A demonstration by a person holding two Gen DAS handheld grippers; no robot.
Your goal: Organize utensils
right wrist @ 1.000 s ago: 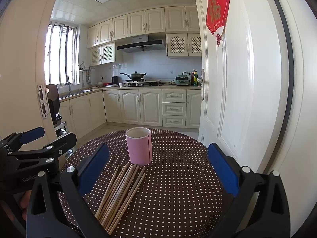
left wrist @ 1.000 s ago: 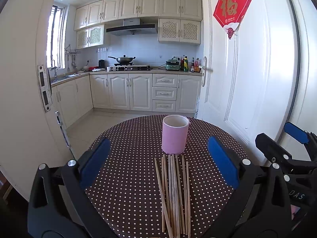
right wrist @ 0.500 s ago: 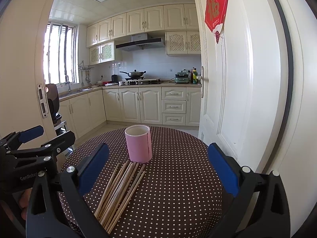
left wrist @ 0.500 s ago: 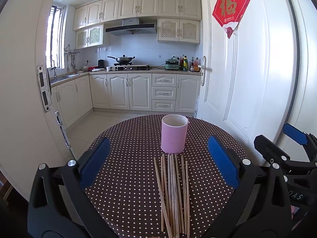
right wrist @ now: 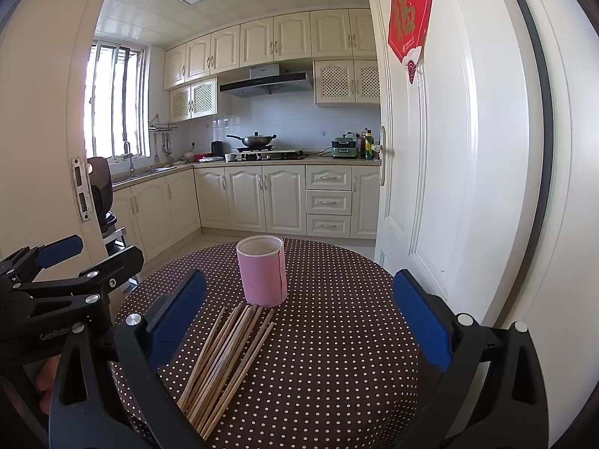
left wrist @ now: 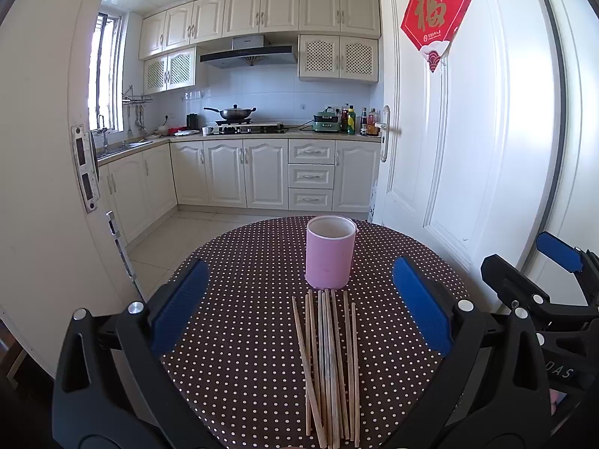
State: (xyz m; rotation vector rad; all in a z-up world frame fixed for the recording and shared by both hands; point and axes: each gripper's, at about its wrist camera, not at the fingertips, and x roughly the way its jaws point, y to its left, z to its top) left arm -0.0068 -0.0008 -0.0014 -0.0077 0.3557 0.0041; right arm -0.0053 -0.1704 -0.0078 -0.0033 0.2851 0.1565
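Both left gripper point(left wrist: 299, 314) and right gripper point(right wrist: 299, 321) hover with jaws wide apart and empty over the dotted worktop point(left wrist: 243, 269), chopsticks point(left wrist: 329, 366) loose mid-worktop just before, maybe touching, the upright pink cup point(left wrist: 330, 256).

Matt pale wooden chopsticks point(left wrist: 329, 366); smooth matt pink cup point(left wrist: 330, 251); dotted brown cloth on table point(left wrist: 243, 336); glossy white door point(left wrist: 468, 142); cabinets w/ metal handles.

Round bench point(left wrist: 239, 336) under brown polka-dot cloth; pink cup point(left wrist: 330, 256) upright at the far side, loose wooden chopsticks point(left wrist: 329, 366) fanned just near of it.
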